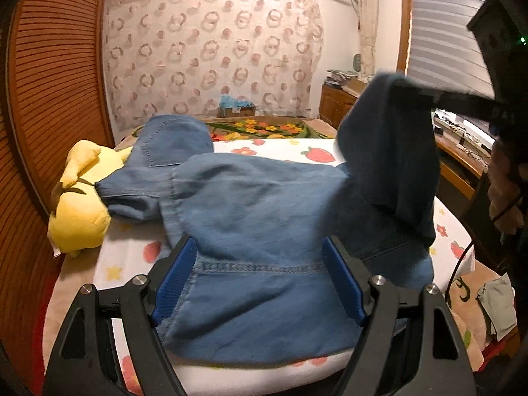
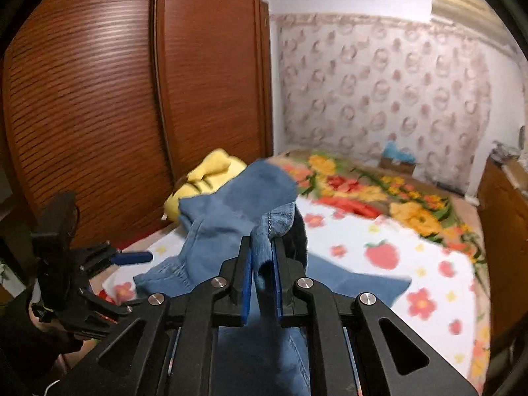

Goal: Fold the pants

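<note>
Domestic bedroom. A bed [image 1: 290,151] fills most of the floor, covered by a white sheet printed with strawberries and small flowers, with a bright floral blanket [image 2: 379,194] at its far end. A louvred brown wooden wardrobe [image 2: 132,99] with sliding doors stands along one side of the bed. The wall behind carries a patterned hanging with ring motifs [image 1: 211,56]. An air-conditioning unit [image 2: 462,0] is mounted high near the ceiling. A window with a slatted blind [image 1: 442,29] and a pale curtain is on one side, above a cluttered wooden cabinet [image 1: 336,99]. A yellow plush toy [image 1: 79,211] lies at the bed's edge.
</note>
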Demonstrator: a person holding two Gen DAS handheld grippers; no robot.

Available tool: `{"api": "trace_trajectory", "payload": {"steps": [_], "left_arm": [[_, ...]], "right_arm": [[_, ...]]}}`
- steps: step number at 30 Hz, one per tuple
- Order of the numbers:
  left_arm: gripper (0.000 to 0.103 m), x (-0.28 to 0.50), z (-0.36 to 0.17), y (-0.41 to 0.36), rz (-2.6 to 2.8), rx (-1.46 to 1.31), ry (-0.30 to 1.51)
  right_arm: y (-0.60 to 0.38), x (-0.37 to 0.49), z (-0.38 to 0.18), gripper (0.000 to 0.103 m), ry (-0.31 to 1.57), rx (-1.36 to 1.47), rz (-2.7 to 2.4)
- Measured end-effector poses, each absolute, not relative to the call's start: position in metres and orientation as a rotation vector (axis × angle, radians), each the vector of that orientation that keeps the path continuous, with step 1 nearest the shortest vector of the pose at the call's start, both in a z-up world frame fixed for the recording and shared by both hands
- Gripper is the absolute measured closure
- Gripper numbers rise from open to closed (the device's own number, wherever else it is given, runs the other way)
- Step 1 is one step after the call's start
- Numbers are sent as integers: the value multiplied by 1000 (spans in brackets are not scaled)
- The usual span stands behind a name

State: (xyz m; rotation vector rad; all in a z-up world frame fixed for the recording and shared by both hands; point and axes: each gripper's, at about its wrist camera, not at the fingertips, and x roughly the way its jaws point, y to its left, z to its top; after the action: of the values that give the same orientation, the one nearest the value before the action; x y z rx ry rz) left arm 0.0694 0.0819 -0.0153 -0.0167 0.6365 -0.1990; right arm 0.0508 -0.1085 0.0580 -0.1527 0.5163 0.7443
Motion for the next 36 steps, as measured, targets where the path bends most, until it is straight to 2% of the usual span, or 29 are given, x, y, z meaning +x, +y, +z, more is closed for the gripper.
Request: {"api": "trace_trajectory", "payload": {"steps": [6, 11, 14, 18, 25, 33, 36], "left_arm": [[24, 67, -25, 91, -187, -26, 653], [24, 72, -33, 91, -189, -38, 674], [24, 74, -38, 87, -195, -42, 684], [24, 76, -42, 80, -212, -39, 697], [24, 81, -52, 59, -261, -23, 725], [24, 90, -69, 40, -282, -3, 777], [24, 92, -75, 39, -283, -9, 797]], "right_arm": [[-96, 60, 31, 84, 599, -167, 739], [-113, 70, 40, 65, 622, -166, 743], [-125, 75, 39, 60, 625, -152, 738], [-141, 73, 25, 57, 637, -139, 677], [-171, 98, -26, 56, 771, -139, 527], [-159, 112, -56, 56, 862, -124, 505], [-159, 112, -61, 53, 866, -121, 494]]}}
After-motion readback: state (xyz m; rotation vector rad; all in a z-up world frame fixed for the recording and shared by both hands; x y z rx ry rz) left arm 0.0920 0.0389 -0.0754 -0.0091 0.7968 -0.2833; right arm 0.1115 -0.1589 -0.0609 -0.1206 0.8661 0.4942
